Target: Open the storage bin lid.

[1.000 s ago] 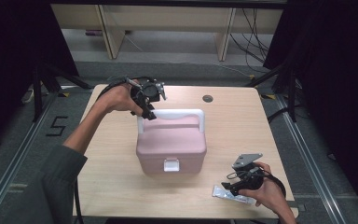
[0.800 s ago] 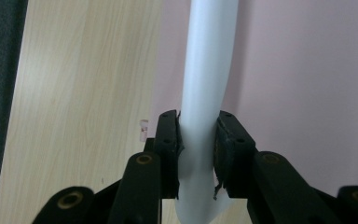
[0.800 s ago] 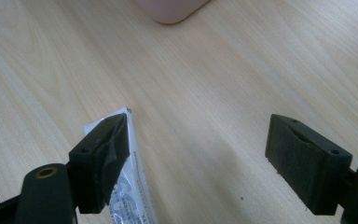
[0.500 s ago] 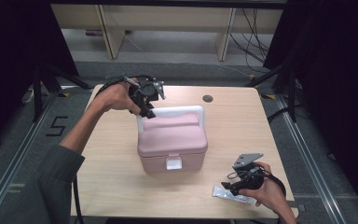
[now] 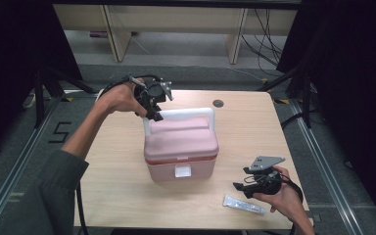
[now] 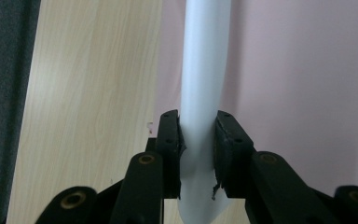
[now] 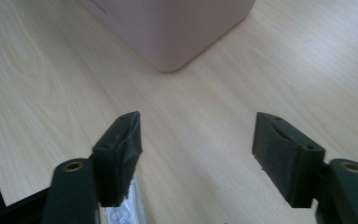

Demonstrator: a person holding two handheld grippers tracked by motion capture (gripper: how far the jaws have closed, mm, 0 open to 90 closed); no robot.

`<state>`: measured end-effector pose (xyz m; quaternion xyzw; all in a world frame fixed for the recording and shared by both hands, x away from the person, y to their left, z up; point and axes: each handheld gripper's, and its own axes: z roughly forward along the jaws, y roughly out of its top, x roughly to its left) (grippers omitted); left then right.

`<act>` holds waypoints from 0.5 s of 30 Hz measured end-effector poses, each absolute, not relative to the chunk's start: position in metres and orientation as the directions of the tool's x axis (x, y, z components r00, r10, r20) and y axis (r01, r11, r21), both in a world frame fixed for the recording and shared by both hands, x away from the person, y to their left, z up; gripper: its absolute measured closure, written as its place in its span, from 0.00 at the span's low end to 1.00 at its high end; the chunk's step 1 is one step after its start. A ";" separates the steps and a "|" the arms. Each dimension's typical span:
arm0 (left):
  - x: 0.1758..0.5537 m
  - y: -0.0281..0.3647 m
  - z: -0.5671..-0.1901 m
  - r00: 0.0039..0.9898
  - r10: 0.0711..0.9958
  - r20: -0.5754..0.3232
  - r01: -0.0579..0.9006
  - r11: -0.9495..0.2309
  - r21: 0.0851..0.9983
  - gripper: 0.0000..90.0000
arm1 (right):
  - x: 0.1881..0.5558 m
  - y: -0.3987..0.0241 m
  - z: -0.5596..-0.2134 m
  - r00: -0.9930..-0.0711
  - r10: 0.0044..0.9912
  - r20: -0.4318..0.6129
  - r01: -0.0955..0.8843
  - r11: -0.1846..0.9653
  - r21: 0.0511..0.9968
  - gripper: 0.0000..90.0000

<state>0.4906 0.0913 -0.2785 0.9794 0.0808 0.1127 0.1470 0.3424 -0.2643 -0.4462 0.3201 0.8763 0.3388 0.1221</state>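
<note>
The white handle (image 5: 178,114) of the pink box (image 5: 181,149) is being gripped by the left gripper (image 5: 152,104) near its left corner; in the left gripper view the pads (image 6: 170,140) are pressing on both sides of the bar (image 6: 203,84). The box is standing in the middle of the table (image 5: 117,161), with its white latch (image 5: 182,171) toward the person. The right gripper (image 5: 247,186) is being held low beside a small flat packet (image 5: 244,204) at the near right of the table. Its jaws have just been closing a little, but they are standing apart with nothing between them.

For a good lift, the handle should probably be kept squarely between the pads and raised straight, so that the box is not swinging. The packet should be approached flat and low.
</note>
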 end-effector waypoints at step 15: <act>0.493 0.094 -0.272 0.957 0.205 0.206 0.131 -0.938 0.322 0.81 | 0.359 -0.256 -0.421 -0.786 0.618 -0.001 0.364 0.464 0.808 0.65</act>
